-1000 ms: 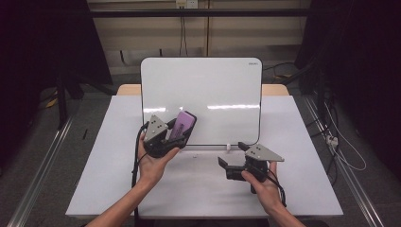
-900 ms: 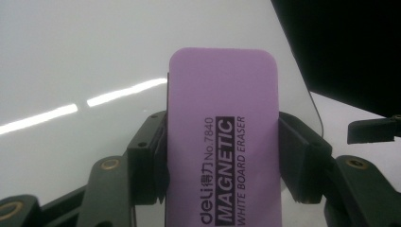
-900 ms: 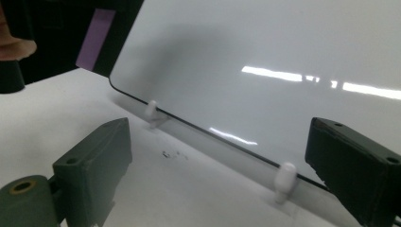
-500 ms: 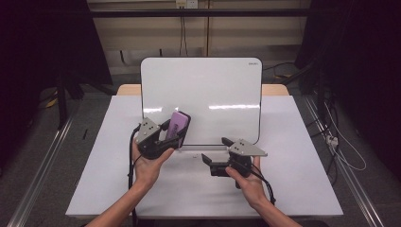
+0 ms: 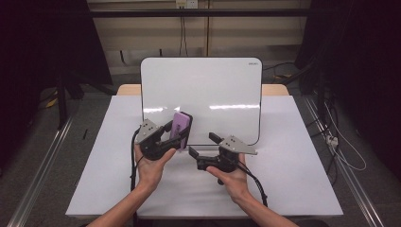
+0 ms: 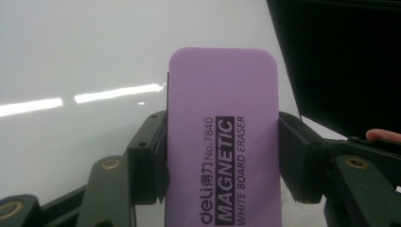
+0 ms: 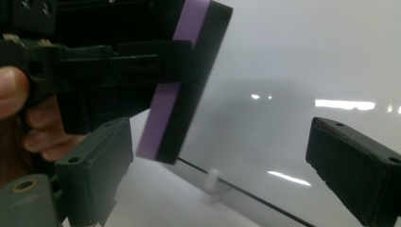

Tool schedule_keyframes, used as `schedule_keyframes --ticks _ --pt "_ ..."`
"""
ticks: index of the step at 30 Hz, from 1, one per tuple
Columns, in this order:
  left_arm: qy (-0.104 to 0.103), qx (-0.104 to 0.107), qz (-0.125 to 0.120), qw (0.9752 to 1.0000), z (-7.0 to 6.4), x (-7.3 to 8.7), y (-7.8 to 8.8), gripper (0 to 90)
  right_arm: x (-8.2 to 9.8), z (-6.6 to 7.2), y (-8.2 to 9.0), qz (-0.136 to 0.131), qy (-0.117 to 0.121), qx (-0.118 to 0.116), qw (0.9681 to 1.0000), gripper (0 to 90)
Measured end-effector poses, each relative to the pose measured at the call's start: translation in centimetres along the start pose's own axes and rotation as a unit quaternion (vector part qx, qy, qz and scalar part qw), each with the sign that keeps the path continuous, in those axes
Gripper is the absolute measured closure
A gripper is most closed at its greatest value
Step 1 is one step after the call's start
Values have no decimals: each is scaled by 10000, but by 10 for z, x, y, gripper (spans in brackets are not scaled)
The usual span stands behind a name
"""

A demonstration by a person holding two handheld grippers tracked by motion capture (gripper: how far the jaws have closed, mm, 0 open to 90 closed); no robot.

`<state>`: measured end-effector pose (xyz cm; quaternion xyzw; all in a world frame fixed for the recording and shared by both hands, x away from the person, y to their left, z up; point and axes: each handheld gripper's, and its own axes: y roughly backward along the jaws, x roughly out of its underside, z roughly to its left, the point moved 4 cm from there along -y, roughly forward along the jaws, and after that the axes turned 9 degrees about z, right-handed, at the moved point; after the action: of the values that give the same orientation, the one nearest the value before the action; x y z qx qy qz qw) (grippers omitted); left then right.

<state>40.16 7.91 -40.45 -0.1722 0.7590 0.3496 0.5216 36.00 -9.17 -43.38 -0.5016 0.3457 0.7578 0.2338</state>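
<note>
A purple magnetic whiteboard eraser (image 5: 181, 124) with a black underside stands tilted over the near edge of the whiteboard (image 5: 203, 90). My left gripper (image 5: 177, 136) is shut on it, the pads pressing its two long sides (image 6: 222, 142). My right gripper (image 5: 202, 145) is just right of it, pointing left, open. Its jaws have just been closing a little and nothing is between them. In the right gripper view the eraser (image 7: 189, 80) hangs just beyond the left jaw, held by the other gripper (image 7: 118, 61).
The whiteboard lies flat on a white-topped table (image 5: 293, 179), its near edge just beyond both hands. A small white nub (image 7: 213, 179) sits at that edge. Dark floor, rails and cables surround the table.
The right gripper has moved left, close beside the left gripper and the eraser. The left gripper and eraser have stayed where they were.
</note>
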Motion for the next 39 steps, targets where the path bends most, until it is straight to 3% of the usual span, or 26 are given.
schedule_keyframes --ticks 4,9,14,25,35,39 --pt "47 16 -33 10000 -3 1 -2 412 3 5 -3 -107 -76 -56 9999 226" --pt "48 72 -55 9999 -7 2 -5 411 11 11 -9 -55 -403 -213 9989 329" --pt "58 93 -42 9999 -11 3 -6 411 14 12 -11 -56 -689 -303 9971 439" --pt "85 130 -108 9998 -16 3 -8 412 10 9 -12 -325 -1020 -484 9931 614" --pt "40 158 -23 9999 -14 6 -10 407 12 5 -11 -295 -848 -390 9952 656" --pt "196 146 123 9996 -11 7 -10 345 15 4 -12 -166 -716 -330 9967 661"
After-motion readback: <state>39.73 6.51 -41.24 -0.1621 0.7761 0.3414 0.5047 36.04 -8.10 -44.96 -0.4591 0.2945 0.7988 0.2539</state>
